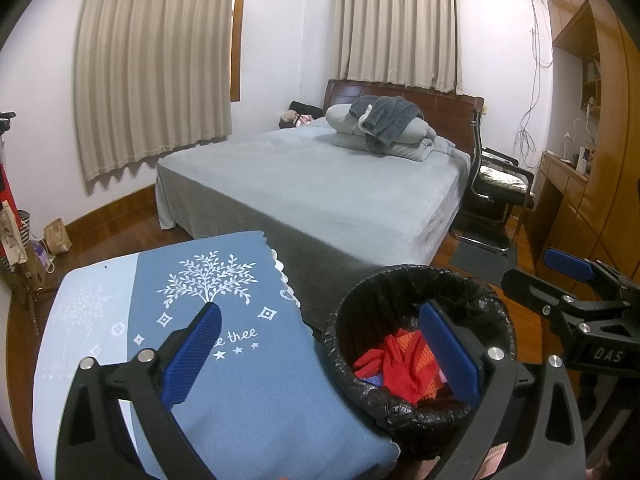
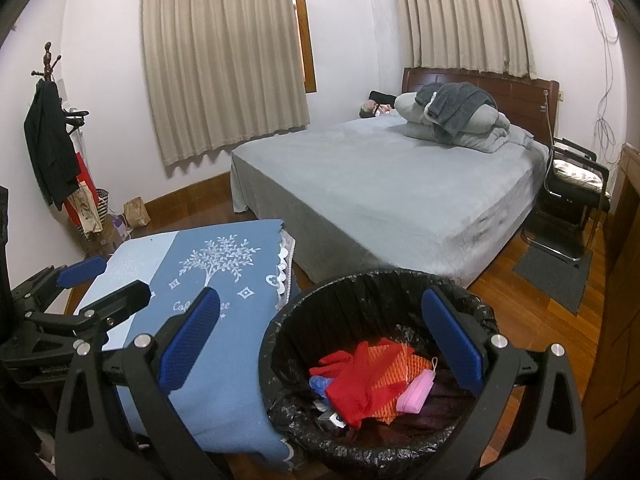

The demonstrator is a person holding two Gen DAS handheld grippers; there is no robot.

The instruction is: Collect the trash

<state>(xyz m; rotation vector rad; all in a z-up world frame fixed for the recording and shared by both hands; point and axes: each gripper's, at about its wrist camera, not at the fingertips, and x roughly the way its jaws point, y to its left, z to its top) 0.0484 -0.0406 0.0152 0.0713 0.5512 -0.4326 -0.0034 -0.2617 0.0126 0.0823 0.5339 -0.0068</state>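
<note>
A round bin (image 2: 280, 344) lined with a black bag stands on the floor beside a small table (image 2: 224, 376) covered in a blue tree-print cloth. Inside lie a red glove (image 2: 352, 384), orange netting (image 2: 394, 376) and a pink item (image 2: 416, 394). My right gripper (image 2: 320, 340) hangs open above the bin's left rim, nothing between its blue pads. My left gripper (image 1: 320, 344) is open too, straddling the table edge and the bin (image 1: 360, 304), with the red glove (image 1: 396, 364) showing inside. The right gripper (image 1: 576, 280) shows at the right of the left view, the left gripper (image 2: 80, 280) at the left of the right view.
A bed (image 2: 380, 184) with a grey cover and folded bedding fills the room's middle. A black chair (image 2: 572, 200) and a grey mat (image 2: 556, 272) sit to its right by wooden cabinets (image 1: 592, 184). A coat rack (image 2: 48, 120) and bags stand at the left wall.
</note>
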